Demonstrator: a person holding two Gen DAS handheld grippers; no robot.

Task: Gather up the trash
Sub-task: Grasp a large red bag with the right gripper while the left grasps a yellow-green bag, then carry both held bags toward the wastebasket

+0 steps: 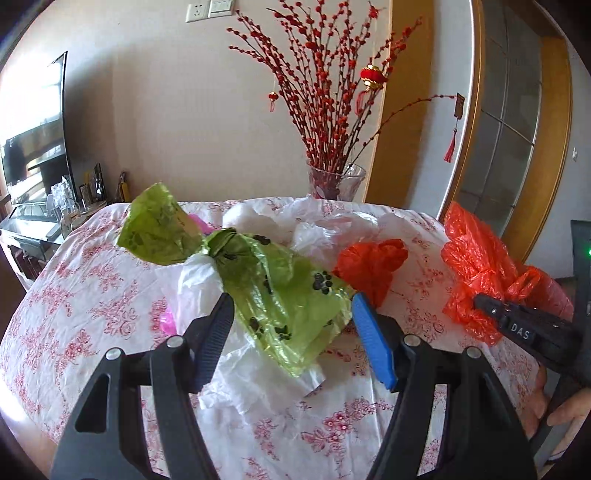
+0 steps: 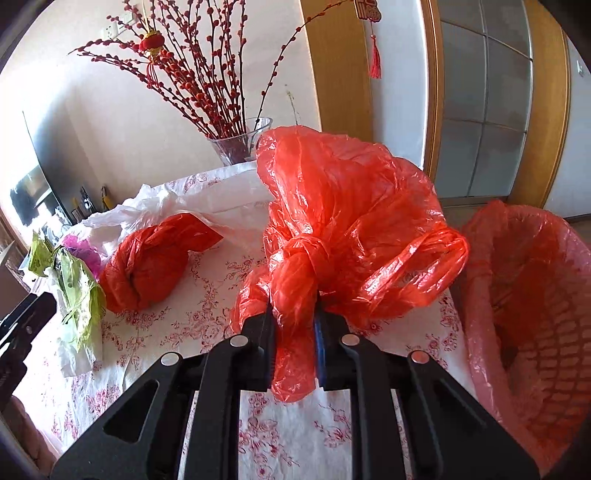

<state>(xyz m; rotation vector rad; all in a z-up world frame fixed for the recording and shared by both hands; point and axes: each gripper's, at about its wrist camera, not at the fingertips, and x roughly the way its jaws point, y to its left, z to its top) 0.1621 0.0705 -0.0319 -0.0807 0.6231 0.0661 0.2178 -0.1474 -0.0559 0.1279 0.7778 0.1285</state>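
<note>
the only lettering that reads clearly is "das", white capitals on a small dark plate on the right gripper [image 1: 480,301], seen in the left wrist view just right of the knotted red bag [image 1: 480,266] it clamps. well above that red bag in the right wrist view, a gold-and-red hanging ornament [image 2: 367,9] on the wall carries a single large character, cut off by the top edge; it may be the chinese "fu" sign, but too little shows to be sure.
</note>
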